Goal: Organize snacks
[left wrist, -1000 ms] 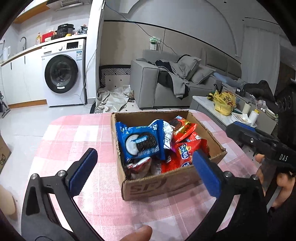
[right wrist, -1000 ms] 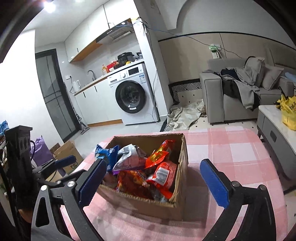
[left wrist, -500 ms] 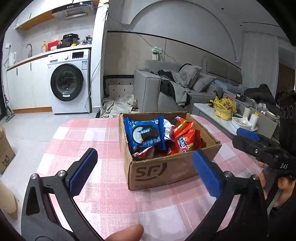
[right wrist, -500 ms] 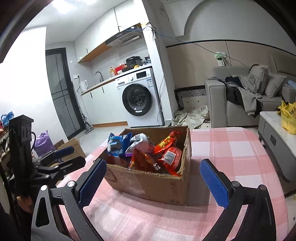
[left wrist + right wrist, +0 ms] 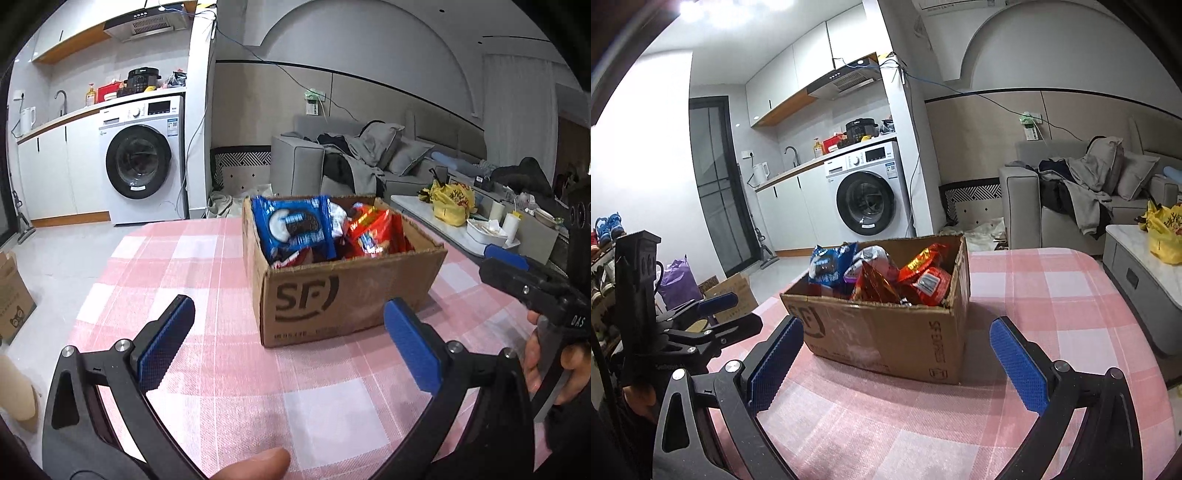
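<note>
Sitting on the pink checked desk [image 5: 229, 387], an open cardboard box [image 5: 343, 295] marked "SF" is seen filled with snack packets. A blue cookie packet [image 5: 291, 225] stands upright against the box's left wall in the left wrist view, and red snack packets [image 5: 373, 232] are packed beside it toward the right. A silvery packet [image 5: 871, 258] is wedged between the blue and red ones in the right wrist view.

The left tool [image 5: 288, 339] is held with its blue pads wide apart, empty, just short of the box's printed front. The right tool [image 5: 897, 358] is likewise spread apart and empty, near the box's front corner. Each tool is also caught at the edge of the other's view, gripped by a hand [image 5: 546, 369].

Beyond the desk, a washing machine [image 5: 144, 162] is set under a kitchen counter, and a grey sofa [image 5: 332, 162] is draped with clothes. A yellow bag [image 5: 452, 205] lies on a low side cabinet to the right.
</note>
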Demonstrator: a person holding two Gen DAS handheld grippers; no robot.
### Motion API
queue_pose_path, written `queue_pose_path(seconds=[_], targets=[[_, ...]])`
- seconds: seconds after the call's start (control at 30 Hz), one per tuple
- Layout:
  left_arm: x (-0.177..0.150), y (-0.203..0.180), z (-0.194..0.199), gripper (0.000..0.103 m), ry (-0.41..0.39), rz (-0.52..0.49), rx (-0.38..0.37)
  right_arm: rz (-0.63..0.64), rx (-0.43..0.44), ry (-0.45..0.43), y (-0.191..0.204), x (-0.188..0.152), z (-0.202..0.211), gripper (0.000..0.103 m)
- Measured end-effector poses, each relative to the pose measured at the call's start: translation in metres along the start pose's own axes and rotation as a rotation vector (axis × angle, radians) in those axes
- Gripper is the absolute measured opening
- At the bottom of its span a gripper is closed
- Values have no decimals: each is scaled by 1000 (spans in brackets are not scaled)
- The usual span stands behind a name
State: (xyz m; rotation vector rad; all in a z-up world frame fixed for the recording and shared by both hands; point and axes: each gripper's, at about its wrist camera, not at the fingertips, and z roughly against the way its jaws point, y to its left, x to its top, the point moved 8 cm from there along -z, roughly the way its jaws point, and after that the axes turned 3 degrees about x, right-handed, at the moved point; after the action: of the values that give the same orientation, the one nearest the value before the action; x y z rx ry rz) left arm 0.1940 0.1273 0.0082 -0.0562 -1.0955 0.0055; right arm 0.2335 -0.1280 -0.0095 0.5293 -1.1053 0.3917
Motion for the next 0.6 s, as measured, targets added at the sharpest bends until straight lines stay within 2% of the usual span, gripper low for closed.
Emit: queue_pose_path(seconds=[0.3, 0.6], targets=[[-13, 0, -11, 102, -28, 13, 5, 31, -34, -46, -3, -4, 3, 103], [-16, 5, -18, 102, -45, 30, 25, 28, -62, -52, -9, -11, 0, 103]])
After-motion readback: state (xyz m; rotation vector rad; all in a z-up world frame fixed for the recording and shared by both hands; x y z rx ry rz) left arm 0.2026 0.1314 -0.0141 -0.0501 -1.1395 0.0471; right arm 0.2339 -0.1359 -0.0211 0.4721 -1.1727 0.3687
